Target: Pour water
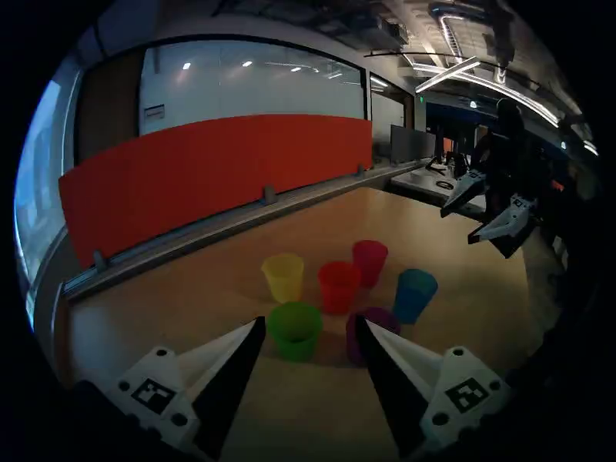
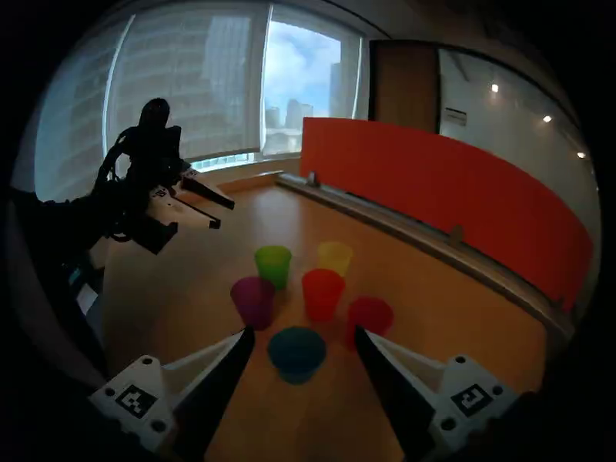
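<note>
Several plastic cups stand grouped on the wooden table [image 1: 231, 292]. In the left gripper view the green cup [image 1: 295, 329] and purple cup [image 1: 369, 329] are nearest, then yellow [image 1: 283, 276], red [image 1: 338, 286], pink [image 1: 370, 262] and blue [image 1: 415, 294]. My left gripper [image 1: 310, 333] is open above the table, short of the green and purple cups. My right gripper [image 2: 300, 336] is open too, with the blue cup [image 2: 296, 353] just ahead between its fingertips, untouched. Each gripper also appears afar: the right gripper [image 1: 493, 212] and the left gripper [image 2: 192, 202].
An orange divider panel [image 1: 215, 173] on a metal rail runs along the table's far side. Large windows [image 2: 192, 100] lie behind the left gripper. A second desk [image 1: 431, 181] stands beyond the table's end. A dark chair or person silhouette [image 1: 504, 146] is behind the right gripper.
</note>
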Demonstrator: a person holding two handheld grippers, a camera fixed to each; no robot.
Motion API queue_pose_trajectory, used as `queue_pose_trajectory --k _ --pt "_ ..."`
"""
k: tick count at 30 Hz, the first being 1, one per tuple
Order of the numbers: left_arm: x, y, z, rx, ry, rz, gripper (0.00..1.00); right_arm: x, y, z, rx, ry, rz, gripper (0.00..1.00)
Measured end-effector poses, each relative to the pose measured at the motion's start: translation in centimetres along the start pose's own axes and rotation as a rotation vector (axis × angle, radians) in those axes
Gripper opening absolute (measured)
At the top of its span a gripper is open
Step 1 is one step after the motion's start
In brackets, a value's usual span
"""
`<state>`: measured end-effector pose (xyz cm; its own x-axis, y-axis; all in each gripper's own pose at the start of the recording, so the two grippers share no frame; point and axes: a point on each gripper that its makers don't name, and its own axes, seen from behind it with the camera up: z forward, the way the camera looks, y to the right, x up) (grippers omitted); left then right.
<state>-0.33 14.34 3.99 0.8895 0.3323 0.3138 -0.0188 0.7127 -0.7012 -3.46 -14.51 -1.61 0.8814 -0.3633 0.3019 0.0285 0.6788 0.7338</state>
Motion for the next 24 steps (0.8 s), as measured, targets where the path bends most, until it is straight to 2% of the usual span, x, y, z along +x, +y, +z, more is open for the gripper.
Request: queue_pose_trajectory --k 5,12,24 --pt "-1.3 0.1 1.0 0.000 -0.023 -0.001 0.85 -1.8 0.0 1.2 -0.002 -0.033 -0.013 1.00" --pt "-3.2 0.4 2.3 -0.006 -0.059 -0.008 0.85 -3.5 0.0 2.7 0.007 -0.051 0.005 1.00" --pt "-5.5 -0.1 4.1 0.009 -0.104 0.001 0.85 -5.9 -0.1 4.9 0.011 -0.083 0.007 1.00"
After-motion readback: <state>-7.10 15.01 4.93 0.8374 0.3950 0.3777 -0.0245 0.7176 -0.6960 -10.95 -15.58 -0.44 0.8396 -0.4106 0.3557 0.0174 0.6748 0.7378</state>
